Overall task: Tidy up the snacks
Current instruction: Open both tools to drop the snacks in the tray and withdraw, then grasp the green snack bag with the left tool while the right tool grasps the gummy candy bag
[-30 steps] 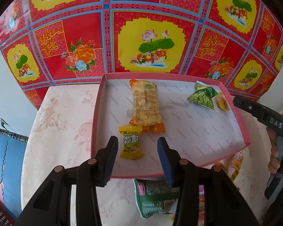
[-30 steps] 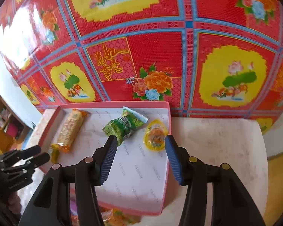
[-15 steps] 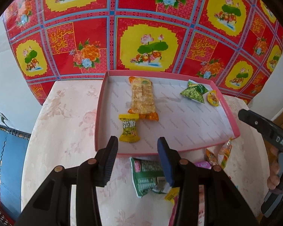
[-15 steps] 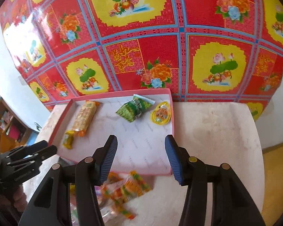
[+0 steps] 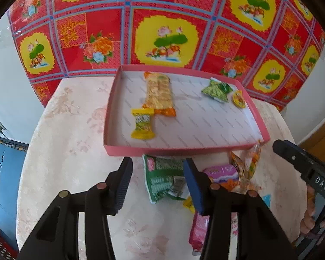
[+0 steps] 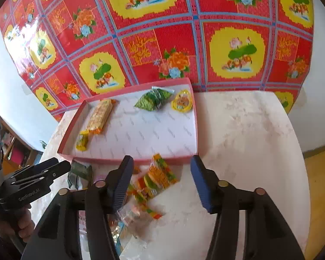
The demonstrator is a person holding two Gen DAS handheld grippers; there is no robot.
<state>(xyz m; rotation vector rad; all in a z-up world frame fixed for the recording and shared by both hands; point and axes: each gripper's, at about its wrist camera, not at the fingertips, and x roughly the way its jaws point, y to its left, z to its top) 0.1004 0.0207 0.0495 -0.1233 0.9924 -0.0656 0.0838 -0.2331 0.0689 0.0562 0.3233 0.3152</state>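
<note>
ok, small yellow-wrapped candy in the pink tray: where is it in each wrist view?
Left wrist: small yellow-wrapped candy lies in the tray's near-left part, at the foot of the long orange cracker pack.
Right wrist: far left, tray's near-left corner.
Shared landmark: the pink tray, its near rim.

Glossy plastic snack wrappers (image 6: 156, 179), a matt cardboard pink tray (image 5: 140, 151), a shiny patterned oilcloth backdrop (image 6: 140, 21)
</note>
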